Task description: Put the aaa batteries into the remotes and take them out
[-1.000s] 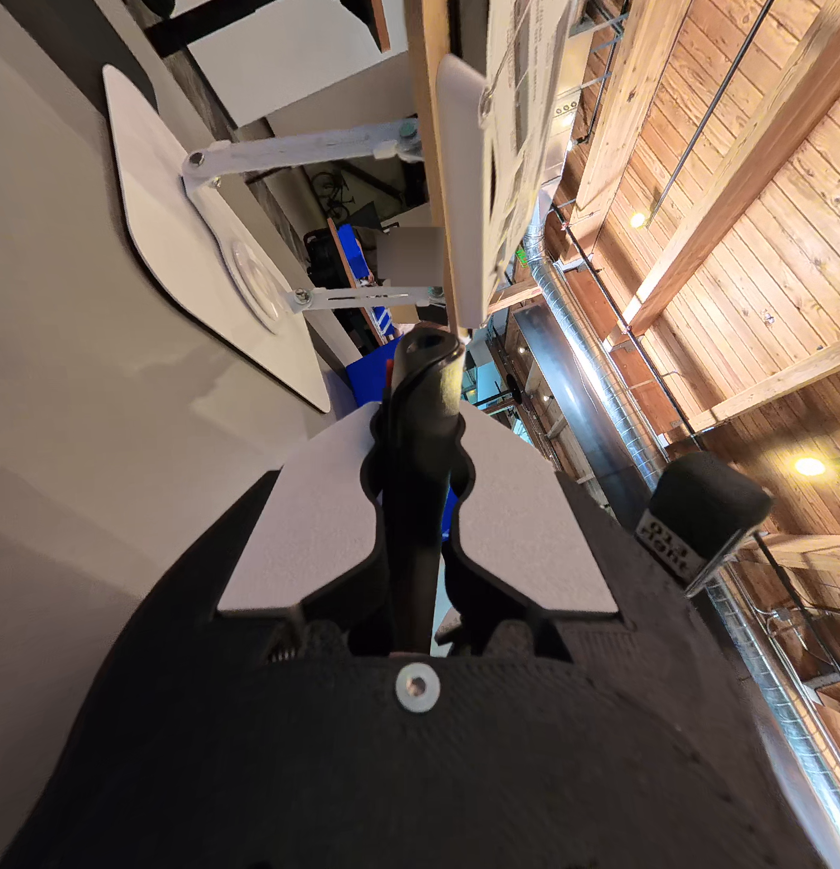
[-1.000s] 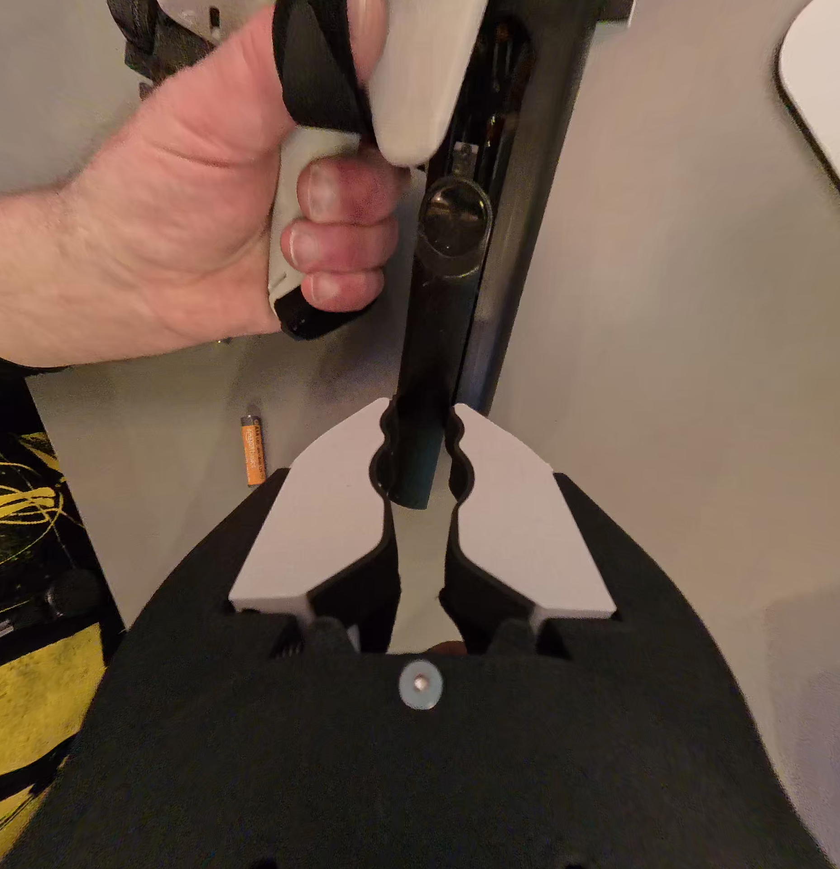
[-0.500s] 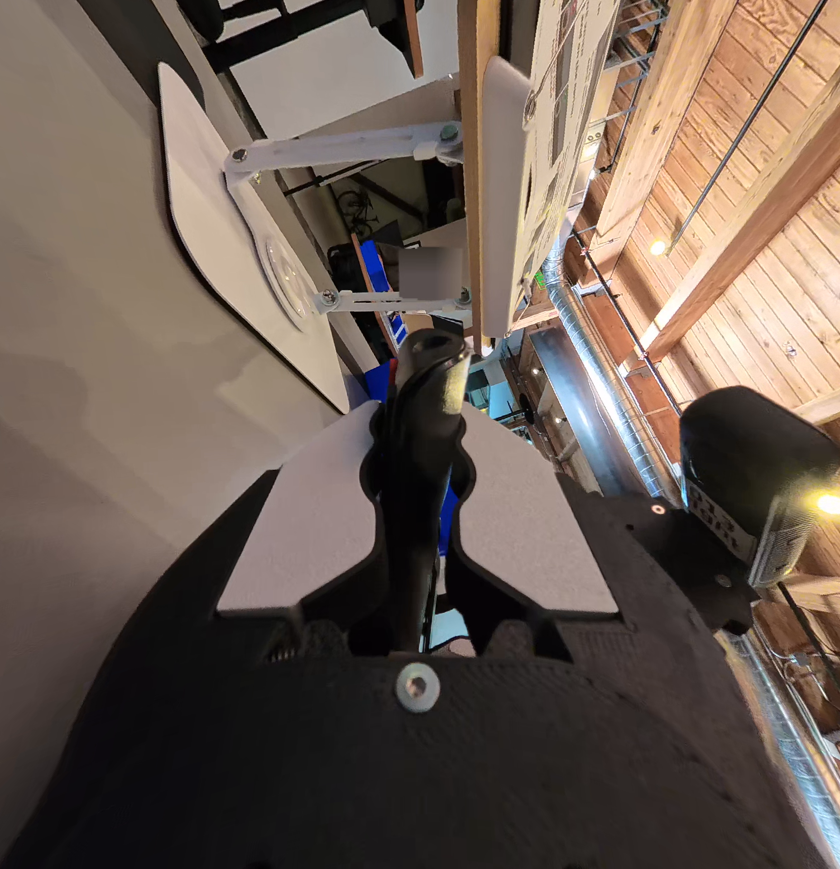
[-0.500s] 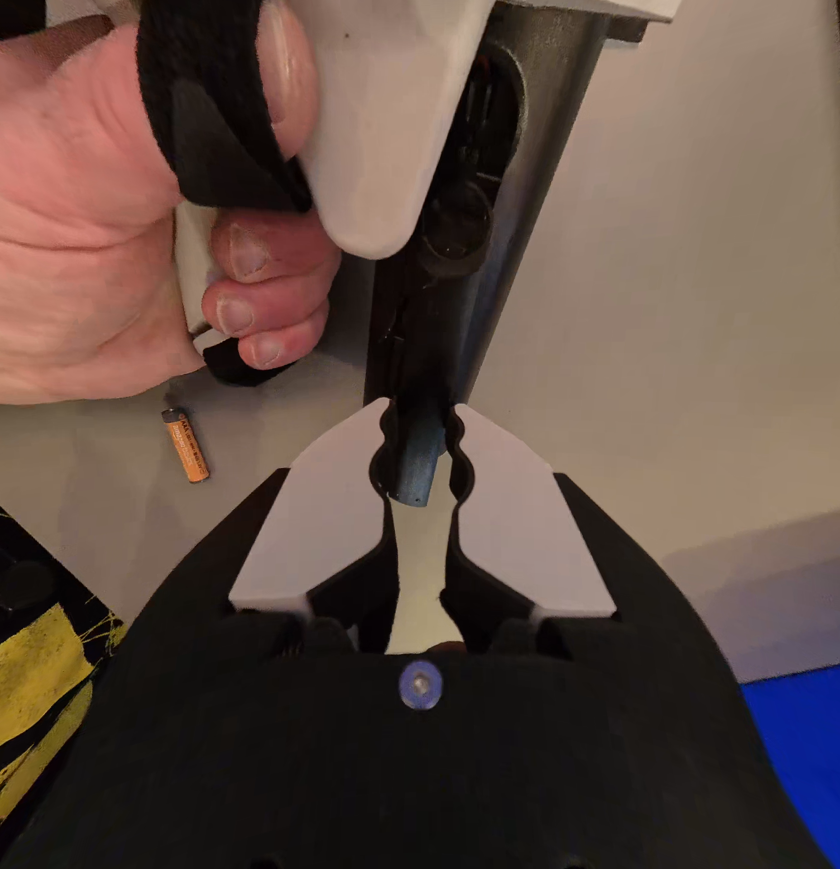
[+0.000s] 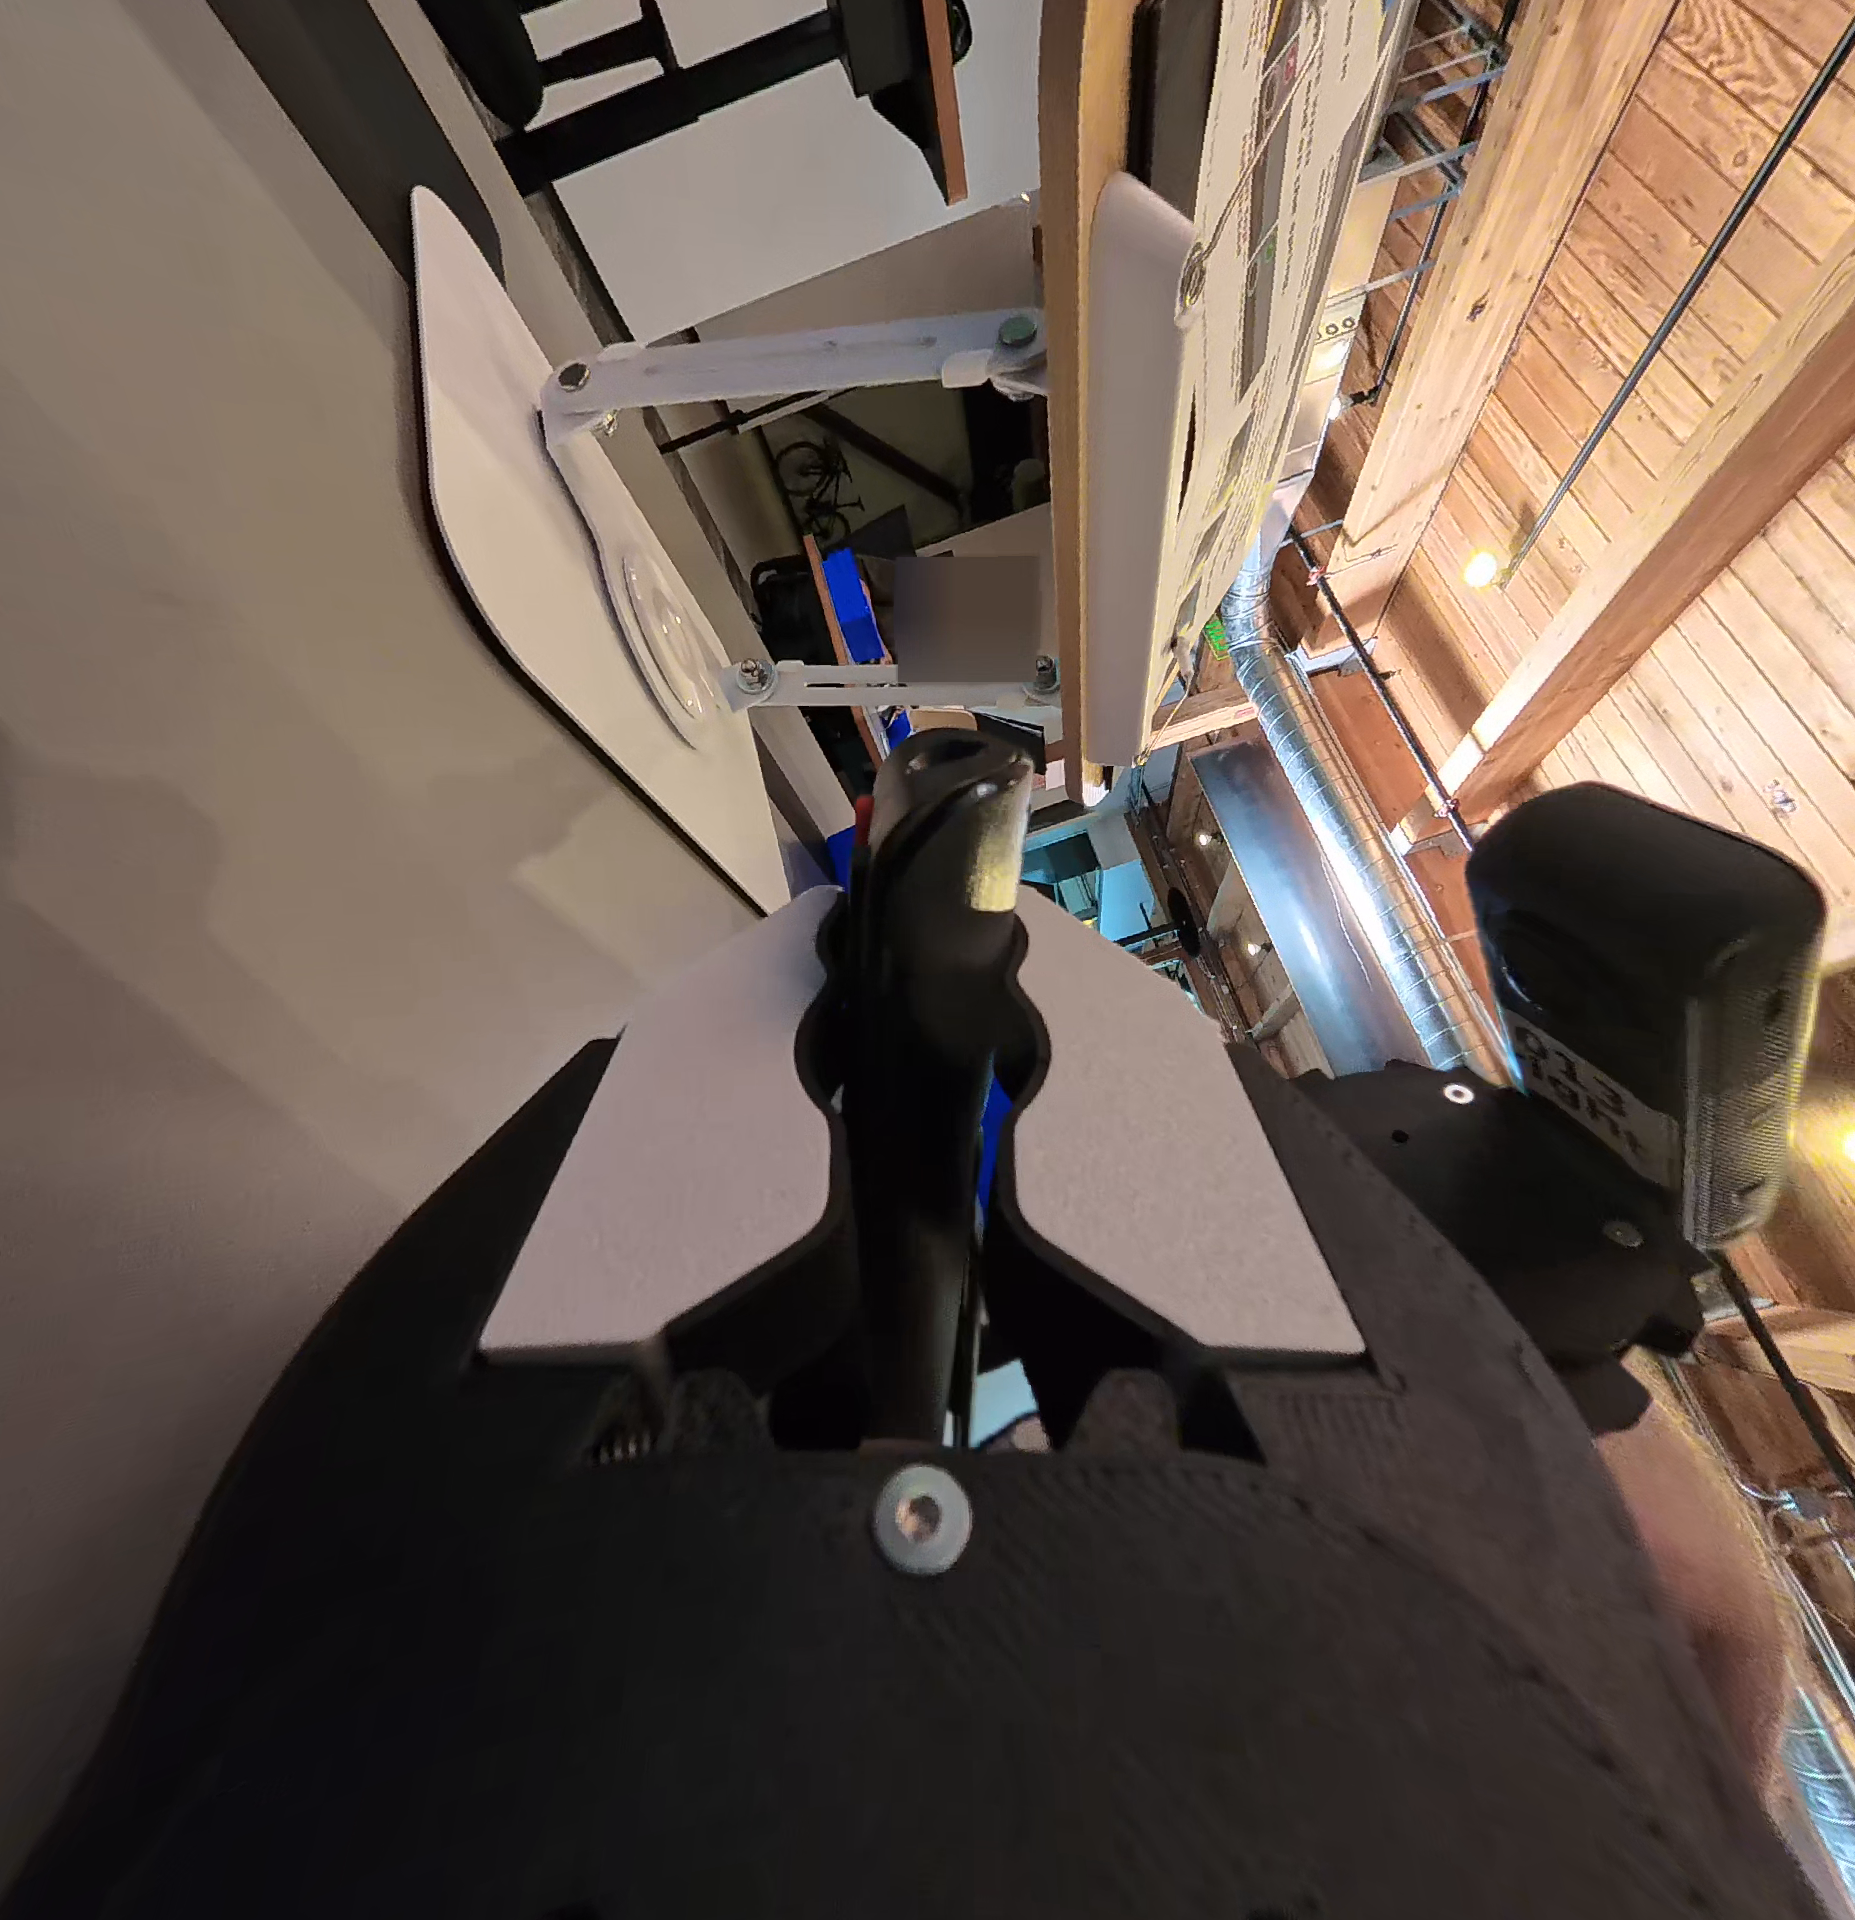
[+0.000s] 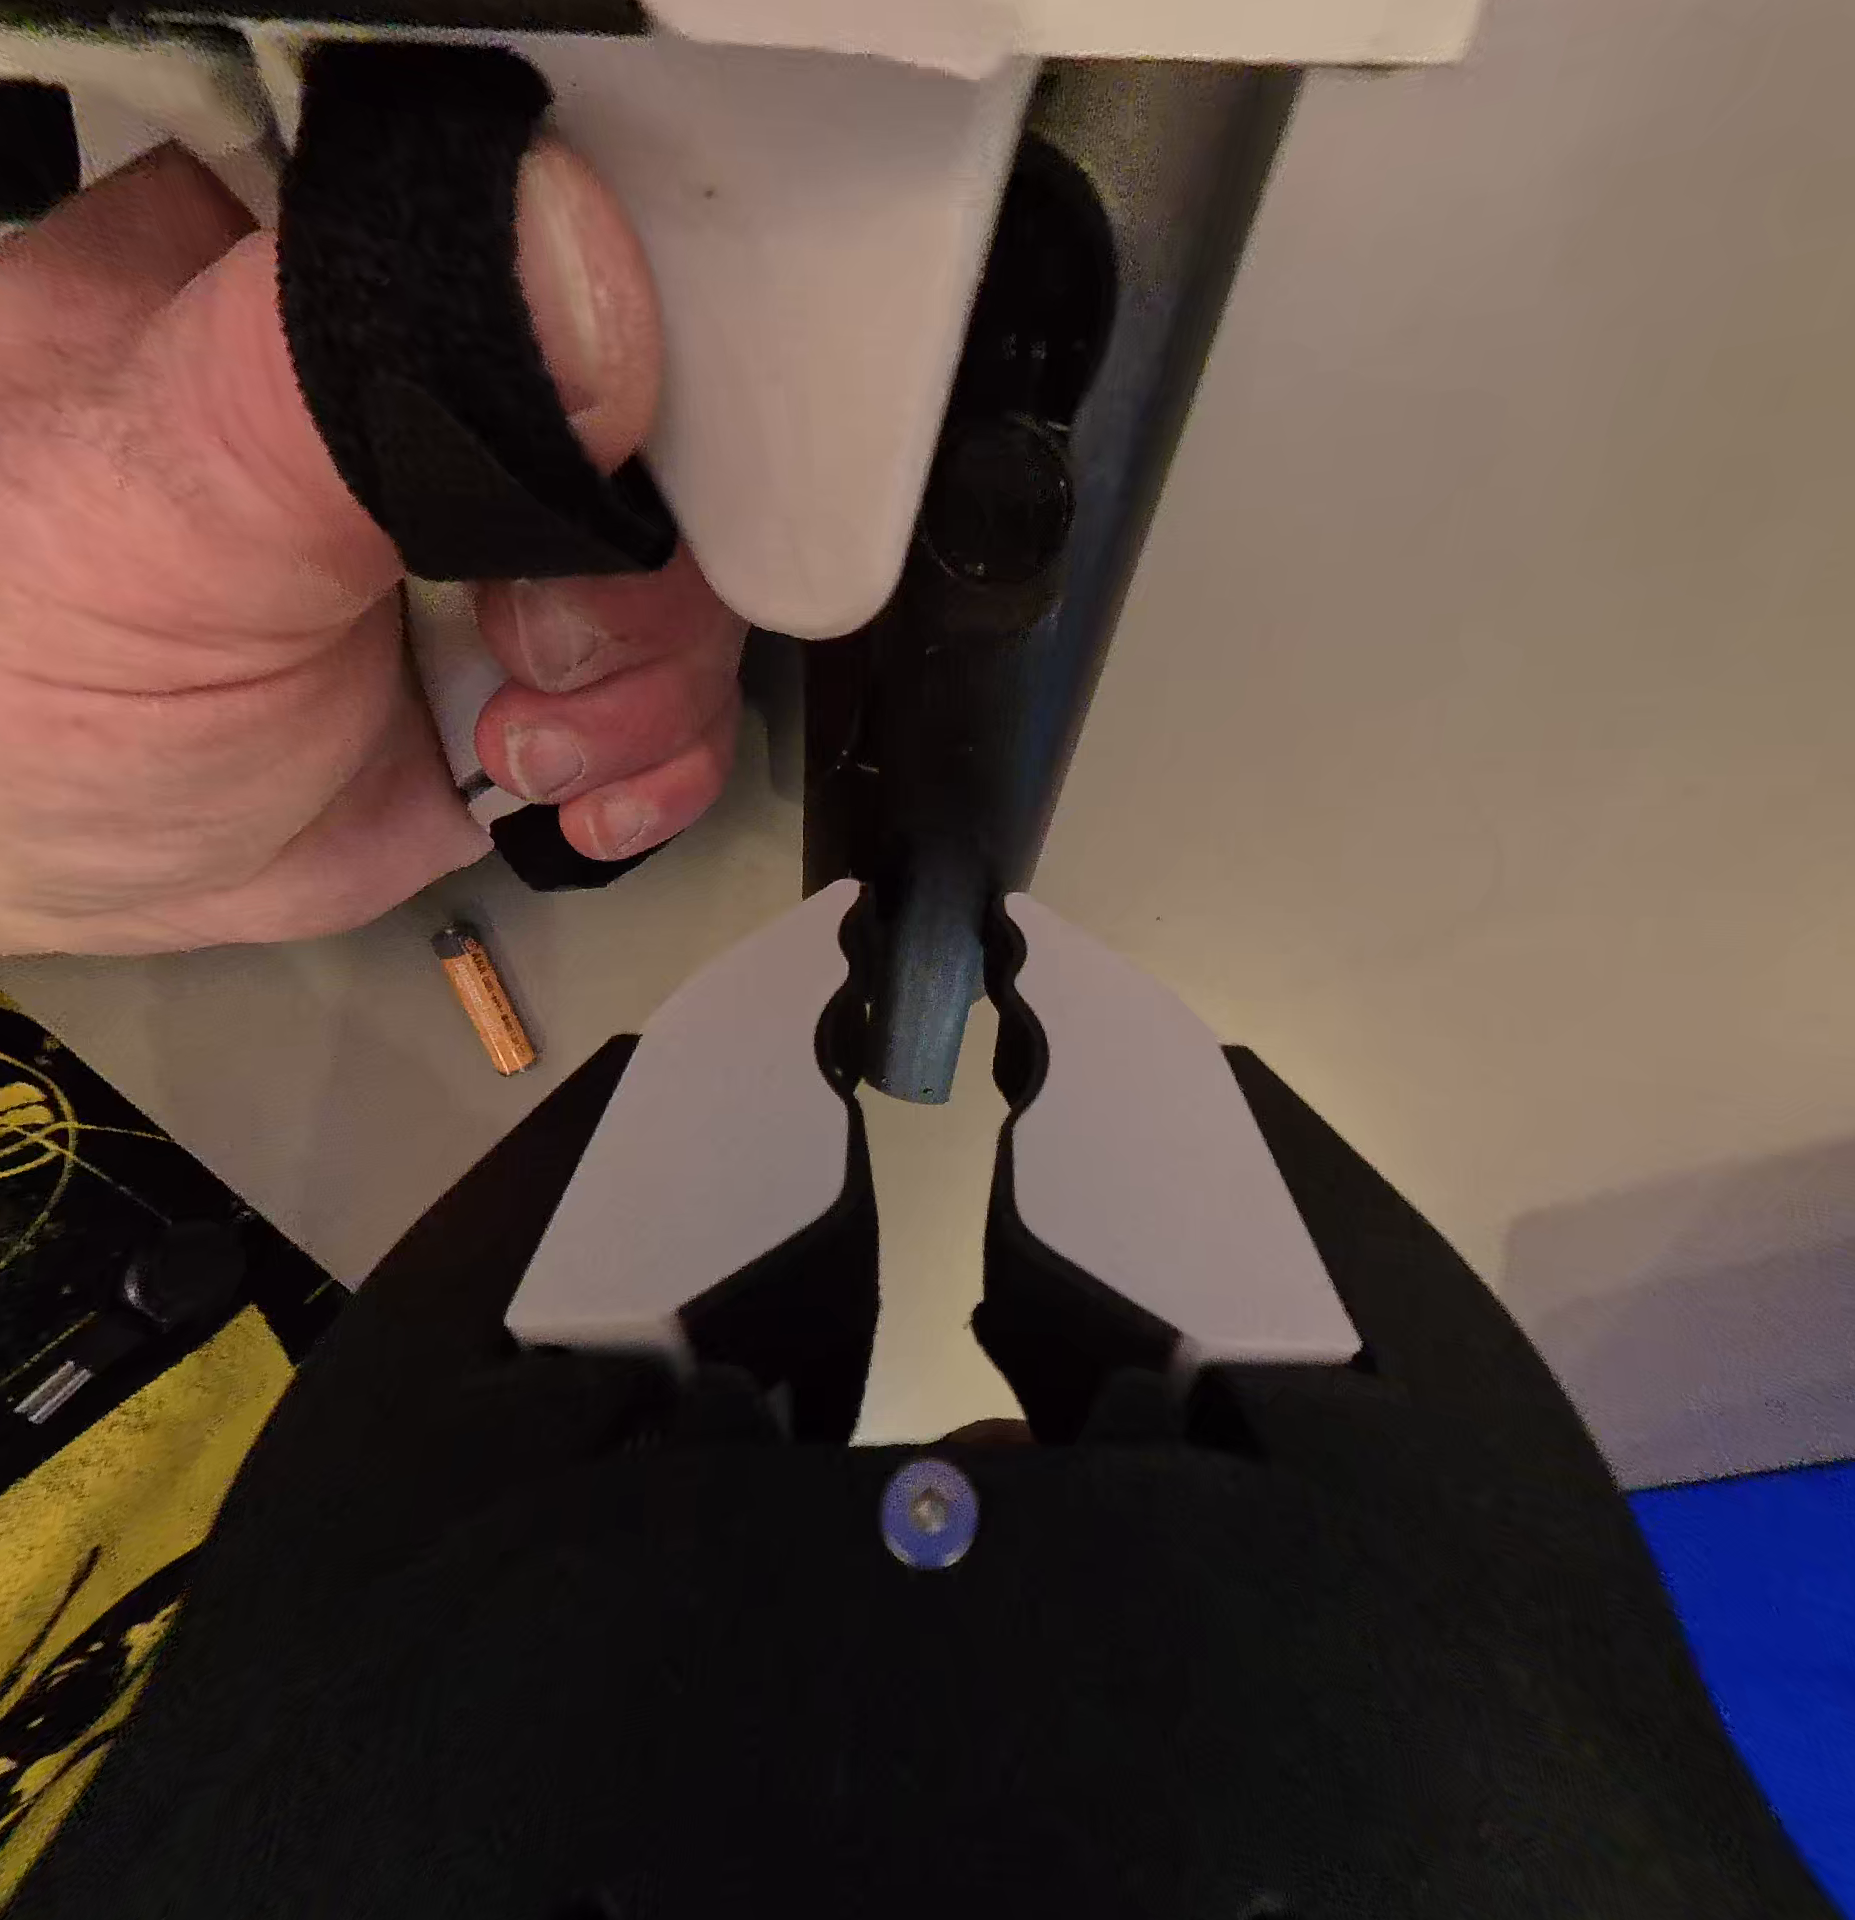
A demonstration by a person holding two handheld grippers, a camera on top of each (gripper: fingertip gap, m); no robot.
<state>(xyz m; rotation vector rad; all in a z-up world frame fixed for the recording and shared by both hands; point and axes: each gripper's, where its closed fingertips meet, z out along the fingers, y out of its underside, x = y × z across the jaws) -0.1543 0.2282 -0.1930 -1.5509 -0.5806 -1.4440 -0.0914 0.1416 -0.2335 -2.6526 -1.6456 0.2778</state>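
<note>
The remote (image 5: 928, 997) is a long, slim black plastic thing, and the left gripper (image 5: 923, 935) has its pale matte fingers (image 5: 694, 1153) clamped onto it so it sticks out past the tips with its rounded end up in the air. In the right wrist view the same remote (image 6: 1016, 582) runs down the middle, glossy and dark, with a hollow in its back where a round dark part sits. Its narrow end (image 6: 918, 1013) sits between the wavy-edged fingers (image 6: 736, 1153) of the right gripper (image 6: 923, 997), which are drawn in narrow around it; can't tell if they actually pinch it.

One AAA battery (image 6: 483, 1000), small orange cylinder with a grey cap, lies flat on the smooth beige table (image 6: 1474, 727), just left of the right gripper's tips.

A bare hand (image 6: 164, 582) with a black fabric strap (image 6: 424, 343) wraps the white handle (image 6: 798, 343) of the left gripper. Black-and-yellow patterned stuff (image 6: 81, 1382) sits at the table's lower left.
</note>
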